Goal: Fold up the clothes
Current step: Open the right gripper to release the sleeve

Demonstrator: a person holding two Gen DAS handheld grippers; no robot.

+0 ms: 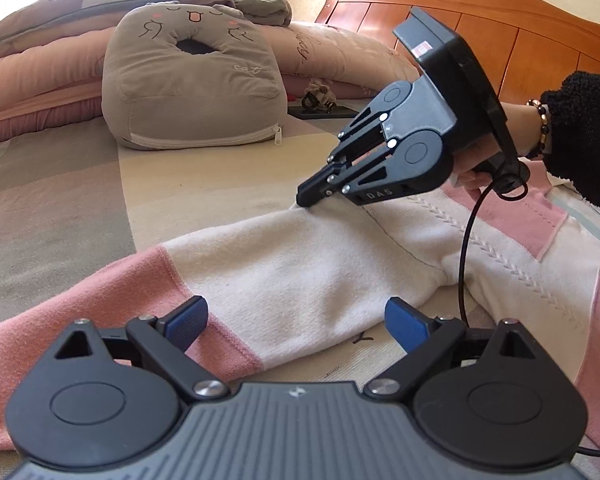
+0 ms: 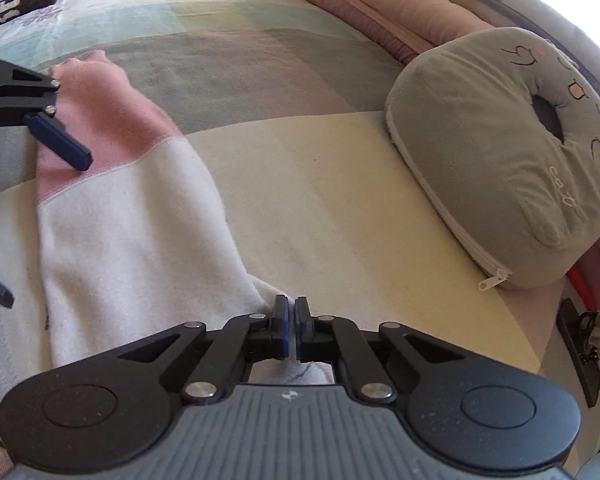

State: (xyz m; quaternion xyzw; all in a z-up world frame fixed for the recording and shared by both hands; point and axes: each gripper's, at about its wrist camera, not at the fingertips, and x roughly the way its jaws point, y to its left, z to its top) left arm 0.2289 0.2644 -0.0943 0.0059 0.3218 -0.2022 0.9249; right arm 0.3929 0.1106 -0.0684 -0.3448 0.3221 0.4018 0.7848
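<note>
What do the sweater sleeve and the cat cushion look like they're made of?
Sleeve: soft knit or fleece, matte, faintly fuzzy nap, pink and white panels; likely cotton blend. Cat cushion: short grey plush, velvety sheen, embroidered face, white zip along the base.

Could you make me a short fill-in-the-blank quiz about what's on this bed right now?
1. The sleeve of the white sweater ends in a ____ cuff.
2. The right gripper is ____ on the sleeve's edge.
3. The left gripper has its jaws ____ over the sleeve.
4. The grey cushion bears the word ____.

Missing words: pink; shut; open; cat
</note>
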